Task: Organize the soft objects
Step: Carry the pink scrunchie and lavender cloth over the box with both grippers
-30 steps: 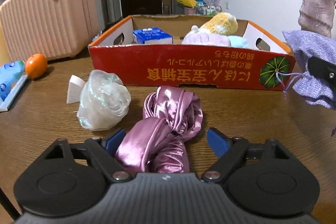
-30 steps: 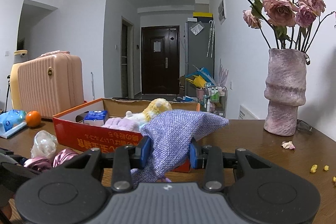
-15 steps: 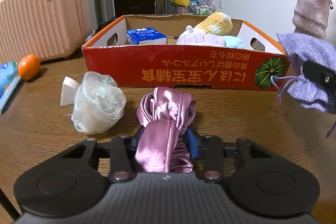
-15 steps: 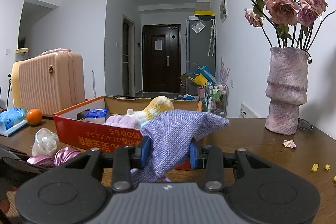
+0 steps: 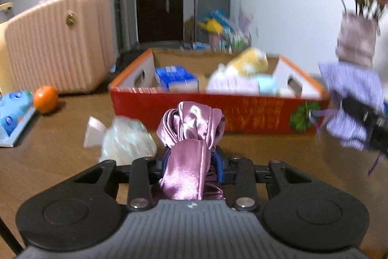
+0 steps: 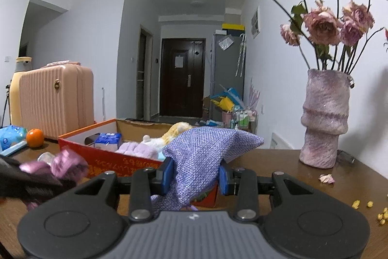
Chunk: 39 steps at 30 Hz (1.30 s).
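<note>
Transfer step in hand: pink satin cloth (image 5: 191, 137), lower centre, is being closed on by left tool (image 5: 191, 162); lavender woven pouch (image 6: 203, 157) is clamped in right tool (image 6: 195, 177). Lifting over red cardboard box (image 5: 254, 113) wall is required next.

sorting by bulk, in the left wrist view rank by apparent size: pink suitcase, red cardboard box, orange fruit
1. Red cardboard box, widest.
2. Pink ribbed suitcase, close behind; it stands farther back, so the order is unsure.
3. Round orange fruit, clearly smallest.
</note>
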Available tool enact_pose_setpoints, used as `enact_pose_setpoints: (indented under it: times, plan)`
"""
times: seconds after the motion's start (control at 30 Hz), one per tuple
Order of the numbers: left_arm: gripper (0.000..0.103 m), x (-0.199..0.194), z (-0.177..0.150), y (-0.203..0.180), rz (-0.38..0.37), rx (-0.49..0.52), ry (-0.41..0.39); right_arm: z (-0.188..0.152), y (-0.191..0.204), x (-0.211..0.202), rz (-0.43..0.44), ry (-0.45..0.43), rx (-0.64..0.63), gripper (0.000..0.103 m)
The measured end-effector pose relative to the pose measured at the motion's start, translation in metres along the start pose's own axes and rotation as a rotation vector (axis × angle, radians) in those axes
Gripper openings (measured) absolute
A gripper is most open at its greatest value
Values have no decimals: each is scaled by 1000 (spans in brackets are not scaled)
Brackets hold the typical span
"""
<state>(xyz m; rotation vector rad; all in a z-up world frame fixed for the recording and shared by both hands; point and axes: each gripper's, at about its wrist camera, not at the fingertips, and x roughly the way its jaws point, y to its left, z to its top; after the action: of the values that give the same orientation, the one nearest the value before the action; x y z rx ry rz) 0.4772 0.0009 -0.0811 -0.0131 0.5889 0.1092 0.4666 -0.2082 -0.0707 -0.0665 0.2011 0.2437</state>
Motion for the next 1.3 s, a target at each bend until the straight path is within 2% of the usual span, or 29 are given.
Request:
enact_pose_setpoints:
  times: [0.23,0.6,0.83,1.3]
  plan:
    - [35,-28,17,11,29,-67,-154,7,2,1,-56,-49,40,37]
    - [35,-41,47,16,97,-169,-279,20,34,12,-81,-98,110,37]
    - [35,-34,65,37,97,-277,-286,24,51,25,-81,-105,107,37]
    - [35,-3,80,45,116,-286,-284,29,61,55,-50,-107,87,37]
